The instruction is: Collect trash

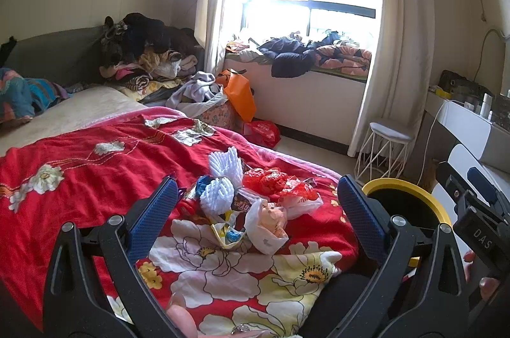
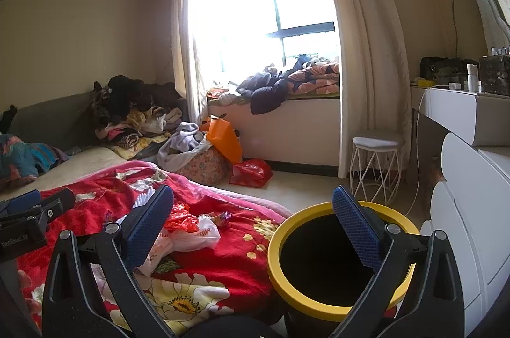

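A heap of trash lies on the red floral bedspread (image 1: 79,153): white foam fruit nets (image 1: 220,194), crumpled red plastic (image 1: 271,178), a white plastic bag (image 1: 264,226) and snack wrappers (image 1: 228,234). My left gripper (image 1: 255,210) is open and empty, its jaws spread on either side of the heap. A black bin with a yellow rim (image 2: 277,268) stands by the bed's corner; it also shows in the left wrist view (image 1: 411,188). My right gripper (image 2: 255,226) is open and empty, between the bed and the bin. The heap shows there too, with its white bag (image 2: 194,236).
Clothes are piled at the bed's far end (image 1: 143,51). Orange (image 1: 239,95) and red bags (image 1: 263,130) lie on the floor by the window seat (image 1: 302,95). A white wire stool (image 2: 376,165) and a white dresser (image 2: 471,210) stand at the right.
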`<state>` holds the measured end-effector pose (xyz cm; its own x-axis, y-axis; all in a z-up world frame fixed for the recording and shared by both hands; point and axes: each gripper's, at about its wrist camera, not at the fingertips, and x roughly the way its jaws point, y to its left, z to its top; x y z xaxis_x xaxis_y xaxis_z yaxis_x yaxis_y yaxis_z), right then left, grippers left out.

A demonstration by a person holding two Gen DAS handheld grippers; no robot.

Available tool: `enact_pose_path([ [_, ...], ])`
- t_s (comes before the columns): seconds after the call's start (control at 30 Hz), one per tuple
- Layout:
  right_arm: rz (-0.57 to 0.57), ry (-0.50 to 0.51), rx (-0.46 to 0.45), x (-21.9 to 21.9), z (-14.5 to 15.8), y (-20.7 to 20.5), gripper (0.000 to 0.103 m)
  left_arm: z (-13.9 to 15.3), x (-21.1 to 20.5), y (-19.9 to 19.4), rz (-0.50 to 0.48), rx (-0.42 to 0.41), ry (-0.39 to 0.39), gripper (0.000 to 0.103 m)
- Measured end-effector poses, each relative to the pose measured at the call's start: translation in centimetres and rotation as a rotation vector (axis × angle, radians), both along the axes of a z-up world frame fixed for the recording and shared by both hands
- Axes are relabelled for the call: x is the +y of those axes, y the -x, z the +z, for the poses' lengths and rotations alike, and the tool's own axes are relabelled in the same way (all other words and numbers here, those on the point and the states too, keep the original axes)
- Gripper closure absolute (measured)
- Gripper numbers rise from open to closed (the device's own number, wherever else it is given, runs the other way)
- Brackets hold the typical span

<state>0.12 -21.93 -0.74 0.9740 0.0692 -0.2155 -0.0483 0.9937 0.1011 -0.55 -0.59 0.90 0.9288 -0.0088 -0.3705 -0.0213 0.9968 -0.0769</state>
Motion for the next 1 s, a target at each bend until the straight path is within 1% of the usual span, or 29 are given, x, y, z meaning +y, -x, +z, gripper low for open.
enact_pose_path([
  [0.83,0.004,-0.005,0.006,0.18,-0.39,-0.17,0.006,-0.02,-0.13,-0.04,-0.001,0.0,0.0,0.011],
  [1.0,0.035,-0.012,0.021,0.45,-0.79,-0.32,0.006,-0.33,-0.04,-0.2,-0.001,0.013,0.003,0.011],
])
